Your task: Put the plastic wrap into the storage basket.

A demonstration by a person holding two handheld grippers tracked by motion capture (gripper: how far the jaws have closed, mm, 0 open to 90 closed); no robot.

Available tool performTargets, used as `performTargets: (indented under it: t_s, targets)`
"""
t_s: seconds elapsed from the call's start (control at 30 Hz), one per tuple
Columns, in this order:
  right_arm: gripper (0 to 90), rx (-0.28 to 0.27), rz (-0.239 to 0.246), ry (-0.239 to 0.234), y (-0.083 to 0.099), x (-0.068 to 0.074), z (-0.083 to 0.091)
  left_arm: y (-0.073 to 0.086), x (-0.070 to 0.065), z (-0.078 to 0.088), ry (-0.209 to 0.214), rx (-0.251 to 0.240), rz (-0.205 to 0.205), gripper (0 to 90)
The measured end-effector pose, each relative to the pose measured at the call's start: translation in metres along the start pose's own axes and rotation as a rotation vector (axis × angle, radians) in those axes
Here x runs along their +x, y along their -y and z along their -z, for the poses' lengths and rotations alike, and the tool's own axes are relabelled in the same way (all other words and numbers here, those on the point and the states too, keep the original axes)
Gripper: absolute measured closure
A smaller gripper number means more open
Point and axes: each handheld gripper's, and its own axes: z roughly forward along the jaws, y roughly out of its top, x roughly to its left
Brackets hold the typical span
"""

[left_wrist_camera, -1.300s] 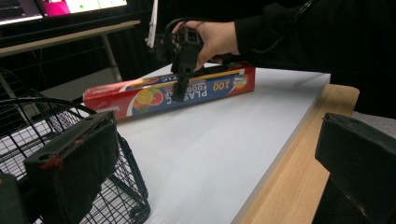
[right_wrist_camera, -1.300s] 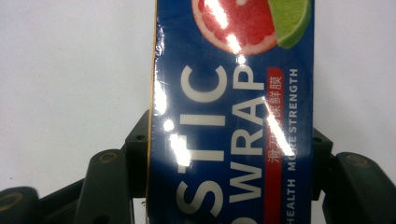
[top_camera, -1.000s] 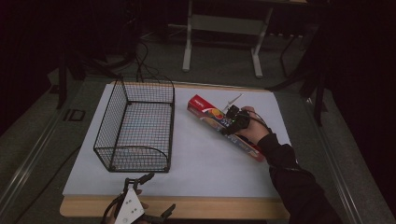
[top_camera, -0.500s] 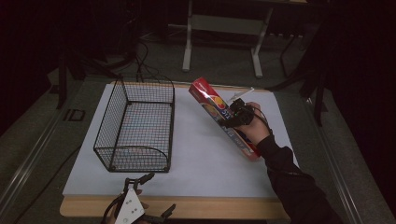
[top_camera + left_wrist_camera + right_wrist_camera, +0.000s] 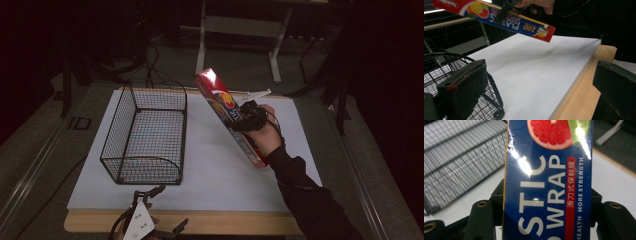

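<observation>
high view: your right gripper [image 5: 246,119] has its jaws clamped across the middle of the plastic wrap box [image 5: 229,115], up off the desk [image 5: 210,170] near its far right corner.
long axis: red end tilts up, toward the far edge.
basket [image 5: 145,135]: left of the box, well apart.
left gripper [image 5: 142,220]: jaws apart, empty, near edge.

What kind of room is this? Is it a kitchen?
Probably not a kitchen; it looks like a dim workshop or test room. A wooden table with a white sheet holds a wire basket, more desk legs stand behind, and cables trail over the floor.
</observation>
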Motion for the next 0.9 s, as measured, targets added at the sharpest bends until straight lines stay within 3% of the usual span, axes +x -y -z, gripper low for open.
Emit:
performTargets:
  t_s: [0.1,0.27,0.5,0.7,0.9]
  targets:
    - [40.4,-0.047,-0.009,-0.011,-0.007,0.006,0.004,0.000,0.000,0.000,0.001,-0.001,-0.001,0.1]
    - [40.5,-0.072,0.008,-0.003,-0.021,0.019,0.008,0.000,0.000,0.000,0.002,0.000,-0.003,0.1]
    - [40.4,-0.134,-0.009,0.000,-0.040,0.035,0.016,0.000,0.000,0.000,0.003,-0.003,-0.003,0.1]
    - [40.4,-0.176,0.028,0.016,-0.058,0.051,0.021,0.000,0.000,0.001,0.002,-0.006,-0.002,0.2]
    - [40.5,-0.201,0.025,0.003,-0.074,0.063,0.022,-0.001,0.000,0.001,0.005,-0.007,-0.003,0.1]
